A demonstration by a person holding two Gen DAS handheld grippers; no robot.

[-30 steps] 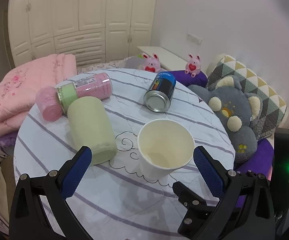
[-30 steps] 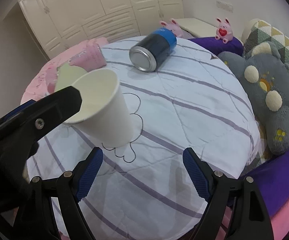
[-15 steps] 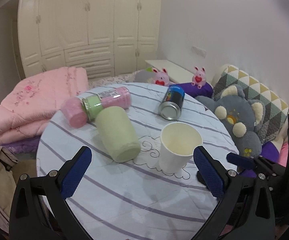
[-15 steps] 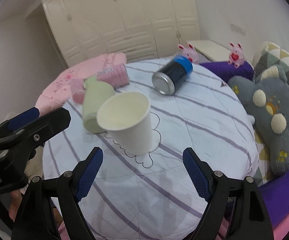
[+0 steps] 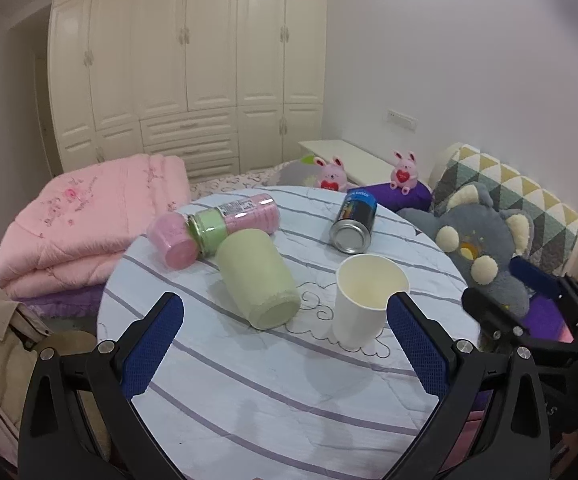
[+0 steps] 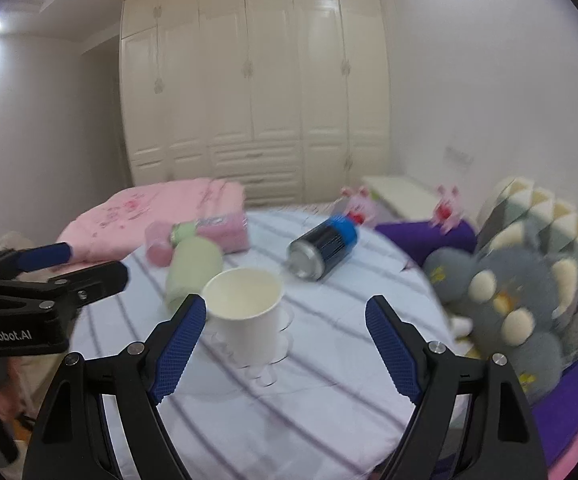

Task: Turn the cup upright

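A white paper cup [image 5: 363, 304] stands upright, mouth up, on the round striped table [image 5: 273, 392]; it also shows in the right wrist view [image 6: 249, 320]. My left gripper [image 5: 285, 344] is open and empty, held back from the table's near edge. My right gripper [image 6: 281, 344] is open and empty, behind the cup and apart from it. The right gripper shows at the right of the left wrist view [image 5: 529, 304], and the left gripper at the left of the right wrist view [image 6: 49, 276].
A pale green cup [image 5: 259, 278] lies on its side left of the paper cup. A pink bottle [image 5: 225, 220] and a pink cup [image 5: 173, 240] lie behind it. A blue can [image 5: 353, 222] lies at the back. A grey plush [image 5: 485, 252] and pink quilt [image 5: 85, 216] flank the table.
Both grippers have pulled back and up from the paper cup, which stays upright on the table. The view now takes in more of the room.
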